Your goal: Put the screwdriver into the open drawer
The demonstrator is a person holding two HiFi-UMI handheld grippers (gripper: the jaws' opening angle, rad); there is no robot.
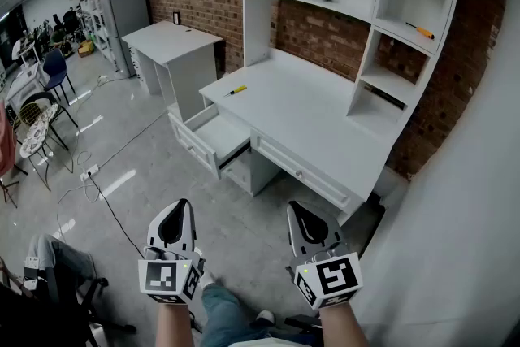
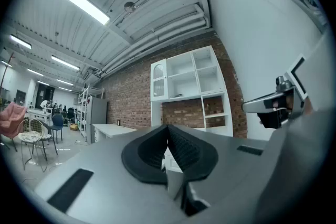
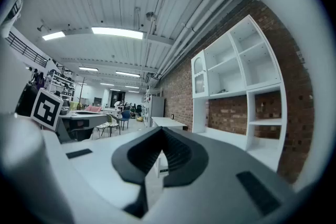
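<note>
A yellow-handled screwdriver (image 1: 236, 90) lies on the left part of the white desk (image 1: 317, 122). Below it, the desk's top left drawer (image 1: 213, 137) is pulled open and looks empty. A second screwdriver with an orange handle (image 1: 421, 31) rests on a right-hand shelf of the hutch. Both grippers hover low in the head view, well short of the desk: the left gripper (image 1: 181, 207) (image 2: 167, 132) and the right gripper (image 1: 295, 210) (image 3: 161, 132). Each has its jaws shut together with nothing between them. Neither screwdriver shows in the gripper views.
The white hutch (image 2: 185, 81) (image 3: 231, 78) stands against a brick wall. A second white desk (image 1: 171, 40) is at the back left. Chairs (image 1: 36, 122) and a cable (image 1: 97, 187) lie on the concrete floor at left. A white wall (image 1: 463, 215) rises at right.
</note>
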